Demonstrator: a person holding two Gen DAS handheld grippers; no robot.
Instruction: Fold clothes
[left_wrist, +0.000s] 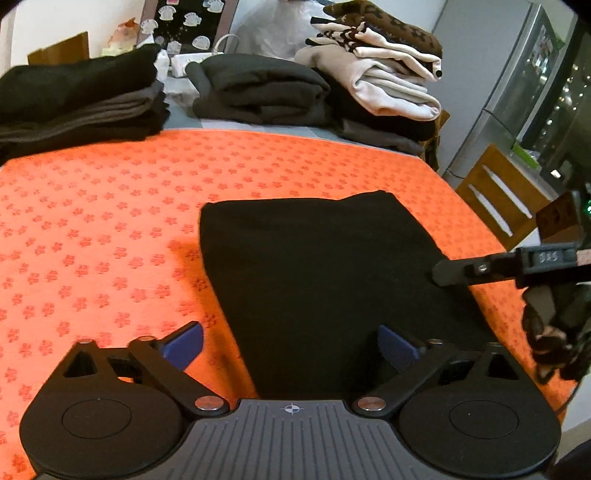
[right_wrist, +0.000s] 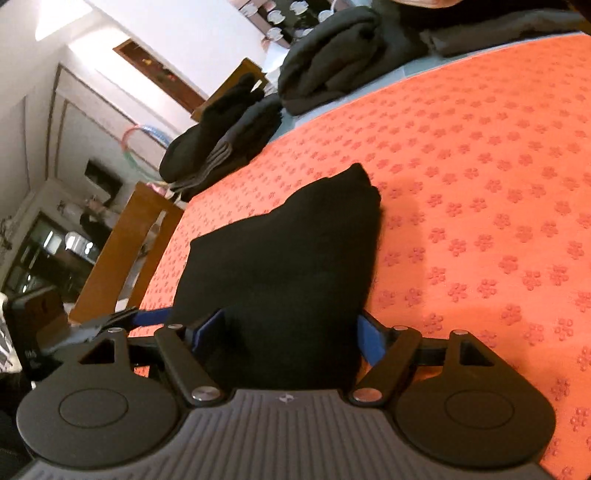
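A black garment, folded into a narrow rectangle, lies on the orange flower-print cloth. My left gripper is open at its near end: the right blue pad is over the fabric and the left pad over the cloth. One dark finger of the right gripper reaches the garment's right edge. In the right wrist view the black garment bulges up between the wide-apart jaws of my right gripper, which is open. A finger of the left gripper shows at the far left.
Folded dark clothes are stacked at the back left and back middle. A beige and brown pile sits at the back right. A wooden chair stands past the table's right edge, with a metal cabinet behind it.
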